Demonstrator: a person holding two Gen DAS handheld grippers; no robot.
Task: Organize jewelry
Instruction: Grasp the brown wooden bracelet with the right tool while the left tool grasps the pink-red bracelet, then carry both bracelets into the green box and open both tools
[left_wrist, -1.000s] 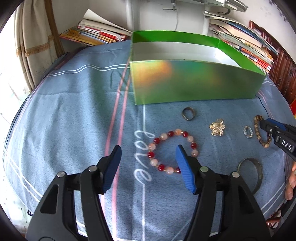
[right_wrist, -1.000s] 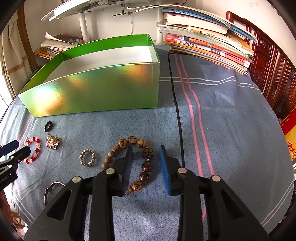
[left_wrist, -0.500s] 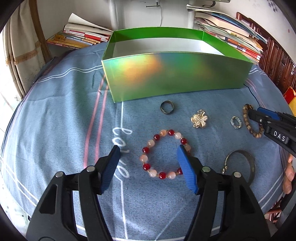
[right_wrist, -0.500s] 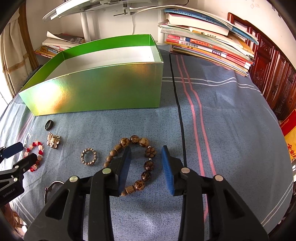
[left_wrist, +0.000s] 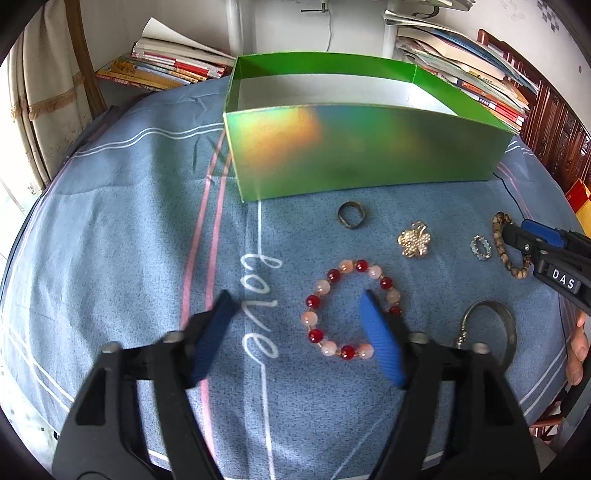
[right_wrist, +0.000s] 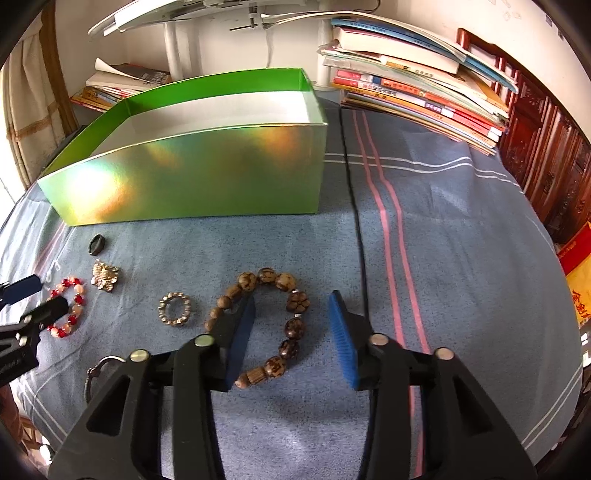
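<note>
A red and pink bead bracelet (left_wrist: 347, 306) lies on the blue cloth. My left gripper (left_wrist: 297, 306) is open just above it, its right finger over the bracelet's right side. A brown wooden bead bracelet (right_wrist: 271, 321) lies between the open fingers of my right gripper (right_wrist: 293, 310), which also shows in the left wrist view (left_wrist: 517, 240). A dark ring (left_wrist: 351, 215), a gold flower brooch (left_wrist: 414, 240), a small silver ring (left_wrist: 481, 247) and a metal bangle (left_wrist: 491, 328) lie around. The open green box (left_wrist: 362, 155) stands behind them; what shows of its inside is bare.
Stacks of books (right_wrist: 413, 92) lie at the back right, and more books (left_wrist: 166, 66) at the back left. A dark wooden cabinet (right_wrist: 546, 155) stands to the right. A white stand post (right_wrist: 173, 48) rises behind the box.
My left gripper has shifted left, so the red bracelet now sits under its right finger. My right gripper has opened wider around the wooden bracelet.
</note>
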